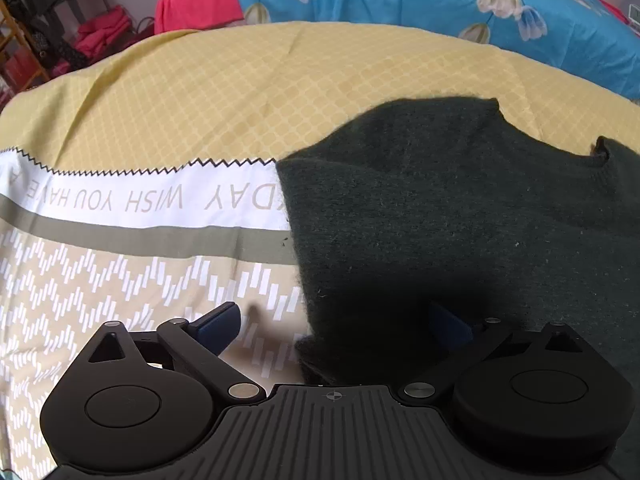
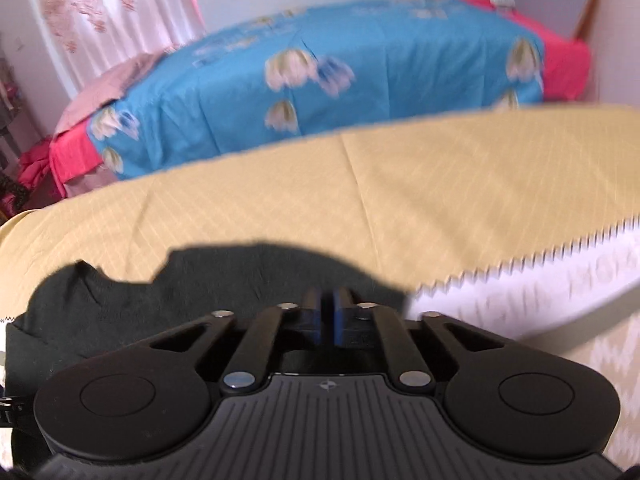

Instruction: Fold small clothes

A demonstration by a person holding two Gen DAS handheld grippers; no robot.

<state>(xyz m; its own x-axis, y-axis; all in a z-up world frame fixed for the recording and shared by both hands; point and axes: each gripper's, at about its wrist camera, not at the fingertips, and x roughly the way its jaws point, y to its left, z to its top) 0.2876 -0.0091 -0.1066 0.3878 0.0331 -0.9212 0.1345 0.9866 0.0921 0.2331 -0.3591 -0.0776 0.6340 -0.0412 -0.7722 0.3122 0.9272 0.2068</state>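
Left gripper (image 1: 336, 326) first: jaws spread wide, nothing pinched, the left blue pad (image 1: 218, 326) hanging over the patterned cloth and the right one over dark knit. Between the fingers runs the near left edge of the dark green sweater (image 1: 460, 216), which sits just under the tool without being clamped.

Over to the right gripper (image 2: 329, 312): its blue fingertips (image 2: 316, 316) are drawn almost together, only a thin slit between them, poised right over the far edge of the same sweater. The view is blurred, and I can't tell whether any knit is caught in that slit.

The sweater lies flat on the yellow bedspread (image 1: 248, 92), its collar notch showing at the far edge. It overlaps the white band (image 1: 140, 192) with upside-down lettering and a zigzag trim, and below that a tan section with white dashes (image 1: 100, 292).

Beyond the yellow cover, a blue floral quilt (image 2: 340, 92) lies over a pinkish-red sheet (image 2: 568, 68). In the right wrist view, a pale pink flowered curtain (image 2: 108, 16) hangs at far left.
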